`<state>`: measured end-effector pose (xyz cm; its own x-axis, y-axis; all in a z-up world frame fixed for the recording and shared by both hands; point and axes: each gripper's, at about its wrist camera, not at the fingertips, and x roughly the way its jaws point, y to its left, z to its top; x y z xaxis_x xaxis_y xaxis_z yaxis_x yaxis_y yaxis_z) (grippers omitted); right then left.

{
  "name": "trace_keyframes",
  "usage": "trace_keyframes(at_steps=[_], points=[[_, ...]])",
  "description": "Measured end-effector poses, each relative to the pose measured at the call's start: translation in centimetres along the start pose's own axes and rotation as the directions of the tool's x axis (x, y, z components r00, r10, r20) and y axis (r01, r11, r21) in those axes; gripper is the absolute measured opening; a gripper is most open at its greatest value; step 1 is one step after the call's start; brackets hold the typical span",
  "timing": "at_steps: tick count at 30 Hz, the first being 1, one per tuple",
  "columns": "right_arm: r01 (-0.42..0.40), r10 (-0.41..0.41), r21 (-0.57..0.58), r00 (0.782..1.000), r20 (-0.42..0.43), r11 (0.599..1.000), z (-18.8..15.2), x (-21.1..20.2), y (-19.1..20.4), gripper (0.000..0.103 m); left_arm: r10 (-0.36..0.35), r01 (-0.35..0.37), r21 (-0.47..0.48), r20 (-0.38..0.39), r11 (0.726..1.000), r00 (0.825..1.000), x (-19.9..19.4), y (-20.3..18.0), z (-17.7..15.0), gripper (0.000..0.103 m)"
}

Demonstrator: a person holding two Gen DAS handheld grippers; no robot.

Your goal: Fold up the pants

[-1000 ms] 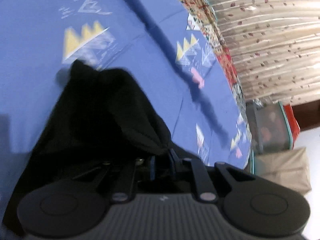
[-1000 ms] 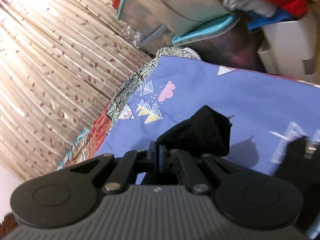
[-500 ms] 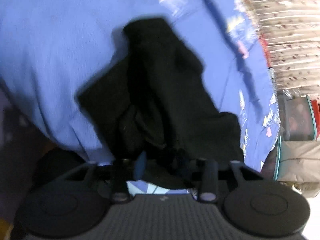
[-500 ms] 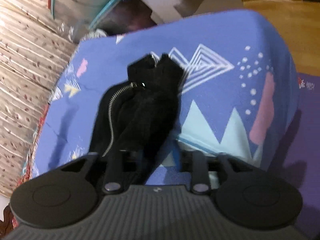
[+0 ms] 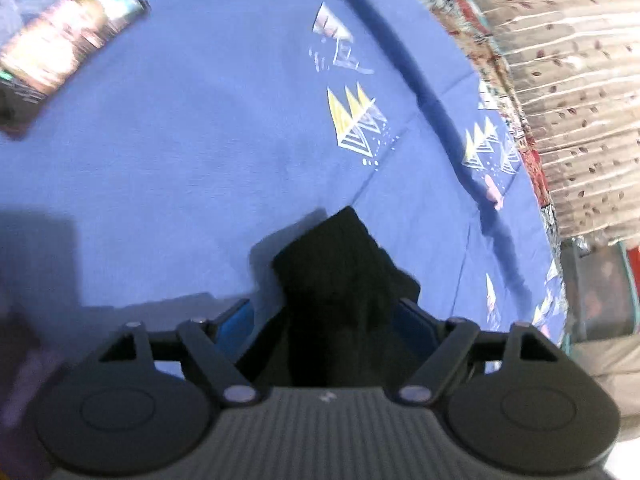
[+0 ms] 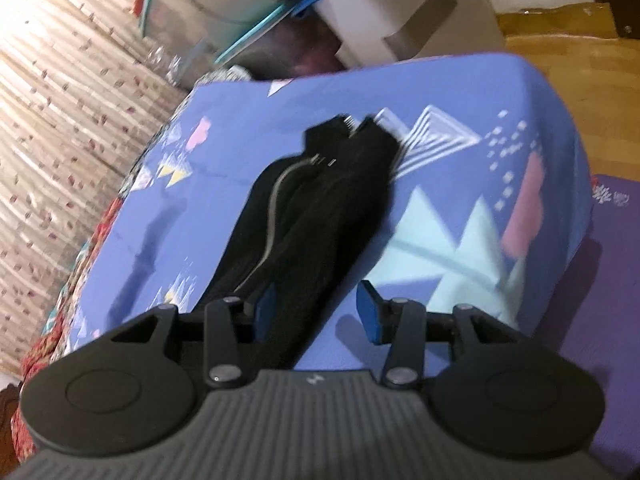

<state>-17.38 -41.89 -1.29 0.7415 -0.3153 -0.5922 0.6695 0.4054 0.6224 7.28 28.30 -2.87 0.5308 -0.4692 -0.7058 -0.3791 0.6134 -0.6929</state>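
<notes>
Your left gripper [image 5: 326,316] and right gripper [image 6: 316,312] fingers stood apart | black pants [image 6: 316,208] looked soft, light, floppy | you'd best pinch the waistband corners

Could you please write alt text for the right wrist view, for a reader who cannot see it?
The right claw is open over black pants lying bunched lengthwise on a blue patterned bedsheet, a metal zipper running along the fabric. Beyond the bed are a beige leaf-print curtain and a white box.
</notes>
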Motion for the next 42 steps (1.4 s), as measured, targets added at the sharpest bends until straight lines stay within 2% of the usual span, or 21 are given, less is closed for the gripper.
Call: trace_keyframes(at_steps=[2, 3, 4, 6, 11, 13, 15, 18, 20, 22, 23, 25, 27, 30, 32, 33, 34, 36, 38, 40, 42], points=[[-0.012, 0.012, -0.006, 1.000, -0.010, 1.000, -0.8, -0.1, 1.0, 0.049, 0.027, -0.027, -0.015, -0.012, 1.000, 1.000, 2.6, -0.2, 0.8, 0.073], [-0.017, 0.017, -0.011, 1.000, -0.016, 1.000, -1.2, -0.1, 1.5, 0.049, 0.038, -0.038, -0.011, -0.009, 0.999, 0.999, 3.5, 0.0, 0.7, 0.045], [-0.022, 0.021, -0.020, 1.000, -0.023, 1.000, -1.5, -0.2, 2.0, 0.049, 0.050, -0.050, -0.008, -0.010, 0.999, 0.999, 4.0, -0.1, 0.7, 0.025], [-0.031, 0.030, -0.042, 0.999, -0.035, 0.999, -2.1, -0.3, 3.0, 0.049, -0.005, 0.005, -0.008, 0.003, 1.000, 1.000, 3.1, -0.3, 0.0, 0.013], [-0.052, 0.046, -0.119, 0.998, -0.051, 0.991, -3.1, 0.3, 5.3, 0.049, -0.196, 0.192, 0.079, 0.045, 0.978, 0.980, -4.2, -1.5, -3.9, 0.012], [-0.065, 0.057, -0.144, 0.997, -0.061, 0.987, -3.7, 0.9, 6.3, 0.049, -0.214, 0.207, 0.098, 0.061, 0.973, 0.975, -6.7, -0.7, -6.1, 0.012], [-0.091, 0.078, -0.163, 0.993, -0.084, 0.982, -4.4, 1.8, 7.3, 0.049, -0.167, 0.159, 0.106, 0.072, 0.982, 0.983, -7.1, 0.7, -7.9, 0.013], [-0.116, 0.094, -0.174, 0.987, -0.130, 0.978, -5.7, 3.1, 8.5, 0.049, -0.028, 0.027, 0.046, 0.027, 0.999, 0.999, -4.5, 4.4, -9.2, 0.020], [-0.137, 0.106, -0.189, 0.980, -0.166, 0.972, -6.5, 3.8, 9.3, 0.049, -0.001, 0.001, -0.069, 0.004, 0.998, 1.000, -2.8, 6.8, -9.1, 0.041], [-0.161, 0.122, -0.219, 0.976, -0.181, 0.962, -6.9, 3.5, 10.0, 0.049, -0.053, 0.051, -0.186, -0.007, 0.981, 0.999, -2.4, 8.4, -8.9, 0.058], [-0.169, 0.127, -0.237, 0.975, -0.180, 0.957, -6.9, 3.2, 10.2, 0.049, -0.083, 0.080, -0.201, -0.009, 0.976, 0.996, -2.3, 8.3, -8.7, 0.062], [-0.166, 0.124, -0.269, 0.978, -0.169, 0.949, -6.6, 2.5, 9.9, 0.050, -0.091, 0.090, -0.163, 0.005, 0.982, 0.996, -2.7, 7.1, -8.5, 0.089], [-0.164, 0.120, -0.250, 0.976, -0.184, 0.954, -6.4, 2.2, 9.0, 0.050, -0.102, 0.102, -0.110, 0.010, 0.989, 0.995, -2.6, 5.9, -8.3, 0.097], [-0.177, 0.133, -0.165, 0.960, -0.247, 0.970, -6.5, 2.2, 7.0, 0.053, -0.151, 0.148, -0.097, -0.034, 0.984, 0.988, -0.8, 4.4, -7.4, 0.098], [-0.178, 0.135, -0.118, 0.943, -0.304, 0.977, -7.0, 2.6, 6.0, 0.055, -0.122, 0.119, -0.078, -0.026, 0.990, 0.992, 0.6, 3.6, -6.9, 0.093], [-0.169, 0.127, -0.107, 0.940, -0.317, 0.980, -7.4, 2.8, 5.8, 0.055, -0.110, 0.108, -0.071, -0.018, 0.992, 0.994, 0.9, 3.6, -6.9, 0.080], [-0.158, 0.118, -0.102, 0.939, -0.323, 0.982, -7.6, 3.0, 5.6, 0.055, -0.103, 0.102, -0.063, -0.011, 0.993, 0.995, 1.0, 3.6, -6.9, 0.054], [-0.123, 0.086, -0.097, 0.943, -0.322, 0.988, -8.0, 3.5, 5.3, 0.056, -0.122, 0.121, -0.057, -0.015, 0.991, 0.992, 0.6, 4.0, -6.4, 0.033], [-0.114, 0.086, -0.070, 0.942, -0.325, 0.991, -8.0, 4.5, 5.2, 0.054, -0.180, 0.179, -0.075, -0.009, 0.981, 0.984, -0.1, 3.8, -5.4, 0.028], [-0.113, 0.091, -0.047, 0.940, -0.328, 0.993, -7.6, 5.2, 5.4, 0.008, -0.206, 0.207, -0.017, 0.049, 0.978, 0.977, -1.9, 2.2, -4.3, 0.024], [-0.139, 0.123, -0.034, 0.950, -0.287, 0.990, -7.0, 4.4, 6.1, 0.006, -0.257, 0.255, 0.033, 0.099, 0.966, 0.961, -3.6, 1.1, -3.7, 0.023]])
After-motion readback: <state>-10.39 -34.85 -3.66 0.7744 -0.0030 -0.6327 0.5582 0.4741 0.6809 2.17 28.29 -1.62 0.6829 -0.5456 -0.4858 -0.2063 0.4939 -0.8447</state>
